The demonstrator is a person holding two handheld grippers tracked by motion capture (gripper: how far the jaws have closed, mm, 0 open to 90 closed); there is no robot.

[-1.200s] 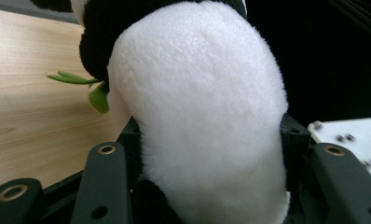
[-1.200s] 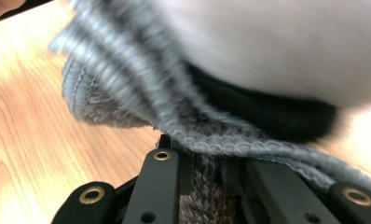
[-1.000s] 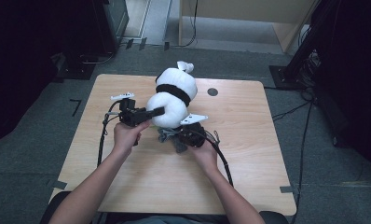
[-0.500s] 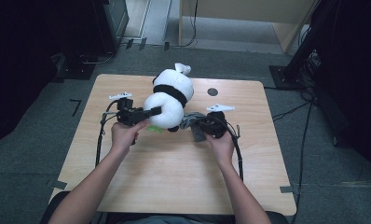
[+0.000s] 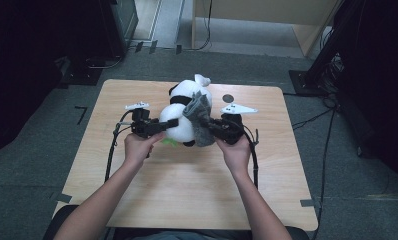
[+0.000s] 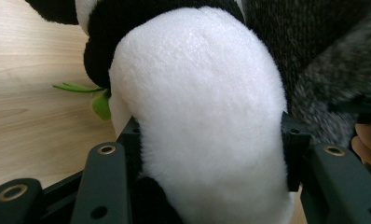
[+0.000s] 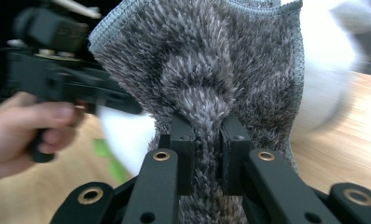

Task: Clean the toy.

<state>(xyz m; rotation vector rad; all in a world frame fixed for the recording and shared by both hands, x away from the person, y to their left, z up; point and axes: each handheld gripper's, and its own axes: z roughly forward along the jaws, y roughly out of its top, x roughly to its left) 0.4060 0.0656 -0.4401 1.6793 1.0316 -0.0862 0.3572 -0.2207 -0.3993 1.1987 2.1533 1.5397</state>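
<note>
A black-and-white panda plush point(image 5: 184, 102) lies at the middle of the wooden table point(image 5: 187, 190). My left gripper point(image 5: 173, 123) is shut on its white body point(image 6: 207, 116), which bulges between the jaws. A green leaf point(image 6: 99, 103) pokes out under the plush. My right gripper point(image 5: 205, 123) is shut on a grey shaggy cloth point(image 7: 207, 60), pinched in a fold between its pads point(image 7: 181, 140). The cloth point(image 5: 199, 116) hangs raised against the plush's right side. In the right gripper view the other hand and the left gripper point(image 7: 58, 79) sit behind the cloth.
A small dark round mark point(image 5: 228, 98) lies on the table beyond the right gripper. Cables trail from both grippers along the person's forearms. Grey floor surrounds the table, with dark stands and cables at the back and right.
My right gripper has risen and shifted right with the grey cloth, lifting it off the table up against the plush. The left gripper keeps its hold and place.
</note>
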